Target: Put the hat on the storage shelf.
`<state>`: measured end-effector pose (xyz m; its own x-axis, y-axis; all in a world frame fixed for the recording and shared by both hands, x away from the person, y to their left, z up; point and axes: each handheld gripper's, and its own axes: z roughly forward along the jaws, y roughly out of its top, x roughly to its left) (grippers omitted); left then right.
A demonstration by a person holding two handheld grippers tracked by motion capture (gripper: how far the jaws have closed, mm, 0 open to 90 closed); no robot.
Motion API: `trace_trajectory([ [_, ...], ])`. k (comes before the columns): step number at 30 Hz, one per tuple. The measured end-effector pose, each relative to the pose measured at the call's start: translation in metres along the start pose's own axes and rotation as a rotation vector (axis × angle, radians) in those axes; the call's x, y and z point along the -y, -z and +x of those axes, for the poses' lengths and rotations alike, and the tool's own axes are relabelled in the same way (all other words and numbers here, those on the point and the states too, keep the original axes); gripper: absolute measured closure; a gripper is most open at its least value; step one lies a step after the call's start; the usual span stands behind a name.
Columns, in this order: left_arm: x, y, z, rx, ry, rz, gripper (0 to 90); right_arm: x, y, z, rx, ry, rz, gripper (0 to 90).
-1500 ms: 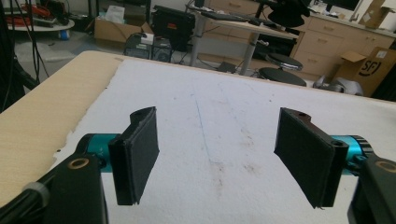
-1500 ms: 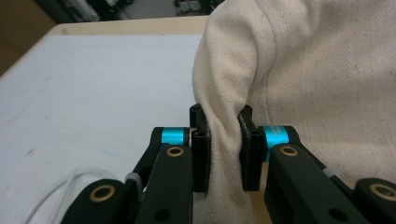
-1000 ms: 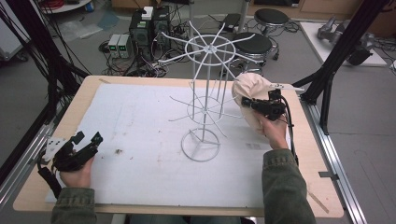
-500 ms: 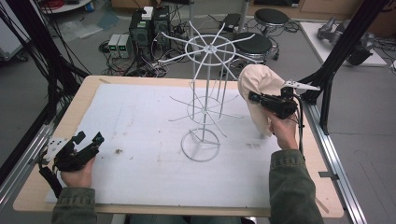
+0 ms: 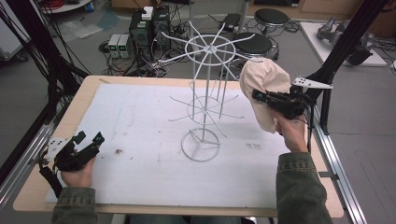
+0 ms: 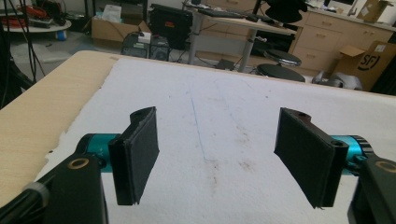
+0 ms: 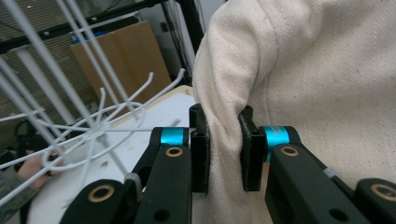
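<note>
A cream fabric cap (image 5: 262,81) hangs in the air at the right of the table, pinched by my right gripper (image 5: 259,96). In the right gripper view the cap (image 7: 317,79) bunches between the two black pads (image 7: 201,149), which press on a fold of it; the gripper (image 7: 224,151) is shut on it. A white wire rack (image 5: 205,93) with hooked arms stands on a ring base at the table's middle, left of the cap. My left gripper (image 5: 88,138) rests low at the table's front left, its jaws wide apart over the bare white mat (image 6: 215,121), as the left gripper view (image 6: 215,161) shows.
The white mat (image 5: 140,121) covers most of the wooden table (image 5: 88,93). Black frame posts (image 5: 336,60) rise at the right edge and cables hang at the left. Stools and electronics boxes stand on the floor behind the table.
My right gripper has lifted the cap higher and carried it a little to the right, away from the rack's lower arms. The left hand has stayed where it was.
</note>
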<state>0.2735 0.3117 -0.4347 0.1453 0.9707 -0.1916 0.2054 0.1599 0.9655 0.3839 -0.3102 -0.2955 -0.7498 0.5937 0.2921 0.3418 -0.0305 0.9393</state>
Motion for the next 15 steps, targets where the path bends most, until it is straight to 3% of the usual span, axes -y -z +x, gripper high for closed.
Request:
trace_trajectory([
  [9, 0.000, 0.000, -0.001, 0.001, 0.001, 0.002, 30.2, -0.011, 0.011, 0.019, -0.043, 0.048, -0.005, 77.3],
  [15, 0.000, 0.001, -0.001, 0.000, 0.003, 0.000, 30.2, -0.023, 0.021, 0.033, -0.066, 0.077, -0.048, 77.1],
])
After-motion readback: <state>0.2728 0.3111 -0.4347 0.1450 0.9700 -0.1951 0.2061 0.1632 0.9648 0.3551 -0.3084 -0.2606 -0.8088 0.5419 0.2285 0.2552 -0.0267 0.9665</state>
